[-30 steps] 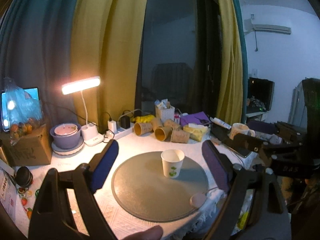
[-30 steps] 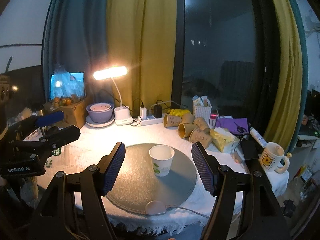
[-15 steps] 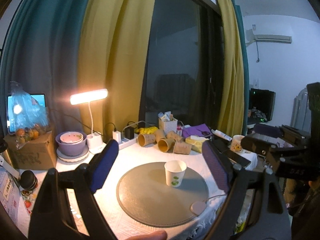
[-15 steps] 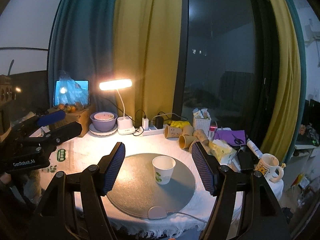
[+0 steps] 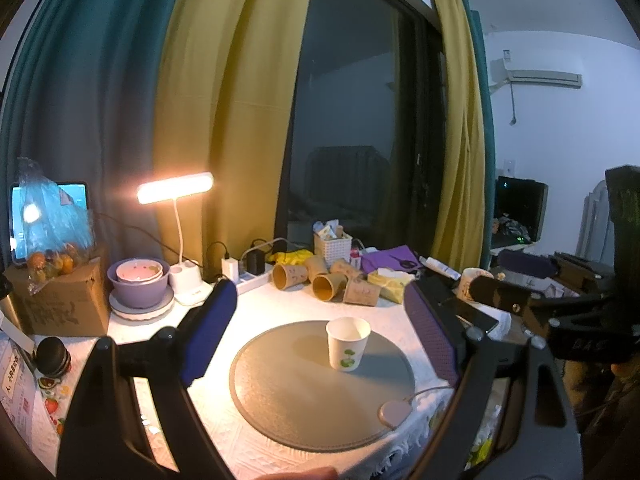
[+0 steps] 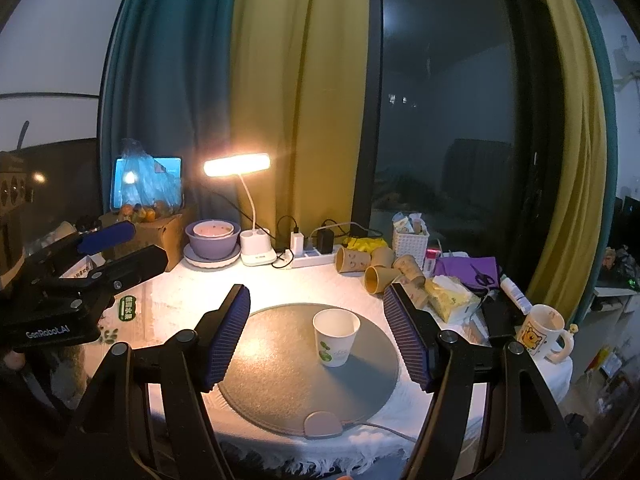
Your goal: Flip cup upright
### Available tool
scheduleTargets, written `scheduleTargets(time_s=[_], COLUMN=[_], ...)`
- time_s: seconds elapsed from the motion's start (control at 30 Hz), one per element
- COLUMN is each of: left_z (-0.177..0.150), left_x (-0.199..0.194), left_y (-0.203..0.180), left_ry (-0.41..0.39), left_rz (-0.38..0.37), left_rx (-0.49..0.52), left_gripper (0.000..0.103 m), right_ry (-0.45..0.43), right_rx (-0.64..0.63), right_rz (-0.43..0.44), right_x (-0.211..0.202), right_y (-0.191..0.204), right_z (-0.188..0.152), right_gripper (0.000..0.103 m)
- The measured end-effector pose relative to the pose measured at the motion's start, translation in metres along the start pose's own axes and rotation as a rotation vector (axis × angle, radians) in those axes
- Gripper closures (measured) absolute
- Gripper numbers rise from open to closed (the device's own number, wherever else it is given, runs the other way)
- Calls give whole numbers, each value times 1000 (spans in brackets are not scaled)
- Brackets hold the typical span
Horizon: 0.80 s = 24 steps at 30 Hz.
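A white paper cup [image 5: 347,343] with a green print stands upright, mouth up, on a round grey mat [image 5: 296,396]. It shows in the right wrist view too [image 6: 335,337], on the mat [image 6: 280,380]. My left gripper [image 5: 320,336] is open and empty, held above and short of the cup. My right gripper [image 6: 317,336] is open and empty, also back from the cup. Each gripper shows in the other's view, the right one [image 5: 560,312] at the right and the left one [image 6: 80,276] at the left.
Several brown paper cups [image 6: 372,268] lie at the back of the table by a white basket [image 6: 410,236] and power strip [image 6: 308,258]. A lit desk lamp [image 6: 240,200], purple bowls [image 6: 212,240], a cardboard box [image 5: 52,304] and a cartoon mug [image 6: 542,332] stand around the mat.
Both grippers have drawn back and risen, so the table and cup look smaller and lower. The cup has not moved.
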<state>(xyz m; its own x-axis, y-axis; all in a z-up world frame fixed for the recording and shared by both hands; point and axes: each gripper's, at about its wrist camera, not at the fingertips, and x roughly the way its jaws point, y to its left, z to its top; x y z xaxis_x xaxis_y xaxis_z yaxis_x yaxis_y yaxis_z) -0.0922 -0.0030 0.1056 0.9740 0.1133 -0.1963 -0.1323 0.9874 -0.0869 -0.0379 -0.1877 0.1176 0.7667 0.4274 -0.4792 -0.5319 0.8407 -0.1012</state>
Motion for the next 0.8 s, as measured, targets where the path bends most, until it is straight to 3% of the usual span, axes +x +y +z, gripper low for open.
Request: scheduleTargets(time_s=[0.8], left_z=[-1], left_x=[0], left_y=[-2], left_ry=[3], left_rz=[-2], left_rx=[2], left_gripper=[17], right_ry=[0], right_rx=[1], right_rz=[-1], right_x=[-1], right_y=[1], right_z=[0], right_gripper=[31])
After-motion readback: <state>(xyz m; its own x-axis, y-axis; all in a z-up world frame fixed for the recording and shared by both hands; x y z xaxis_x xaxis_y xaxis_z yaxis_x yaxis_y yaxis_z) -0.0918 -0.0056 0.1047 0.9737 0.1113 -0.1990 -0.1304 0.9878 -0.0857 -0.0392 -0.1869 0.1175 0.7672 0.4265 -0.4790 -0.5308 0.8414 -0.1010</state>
